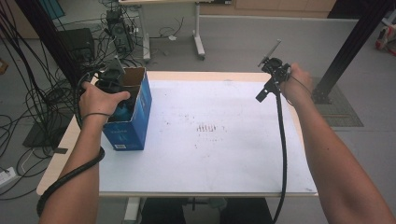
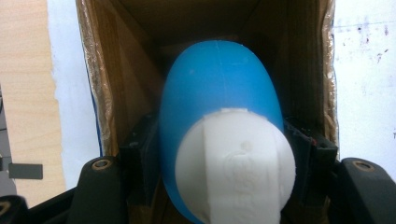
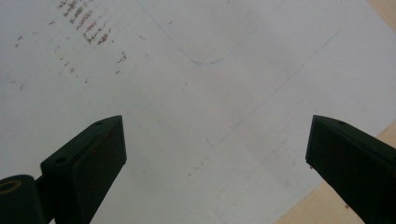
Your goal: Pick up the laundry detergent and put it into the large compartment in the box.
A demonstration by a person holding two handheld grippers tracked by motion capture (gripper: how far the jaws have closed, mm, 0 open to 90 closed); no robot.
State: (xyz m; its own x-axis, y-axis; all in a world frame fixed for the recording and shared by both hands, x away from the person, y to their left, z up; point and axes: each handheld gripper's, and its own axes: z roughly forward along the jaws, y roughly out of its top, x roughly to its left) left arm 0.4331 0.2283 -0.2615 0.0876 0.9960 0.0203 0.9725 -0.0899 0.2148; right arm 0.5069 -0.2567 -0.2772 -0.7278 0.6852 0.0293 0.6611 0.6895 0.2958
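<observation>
Left gripper [image 2: 219,158] is clamped on a blue bottle [image 2: 217,98] down inside the box [image 1: 133,114], left side of frame. Right gripper [image 3: 215,154] hangs wide open, empty, over the sheet [image 3: 196,93].

An open-topped blue cardboard box [image 1: 128,122] with plain brown inner walls stands upright on the white sheet near the table's left edge, towards the far left corner. Inside its mouth sits a smooth, rounded blue plastic bottle [image 2: 219,88] with a white ribbed cap [image 2: 238,163] (the cap bears a faint embossed mark, too blurred to read). The bottle lies lengthwise in the box, cap end towards the opening.
</observation>
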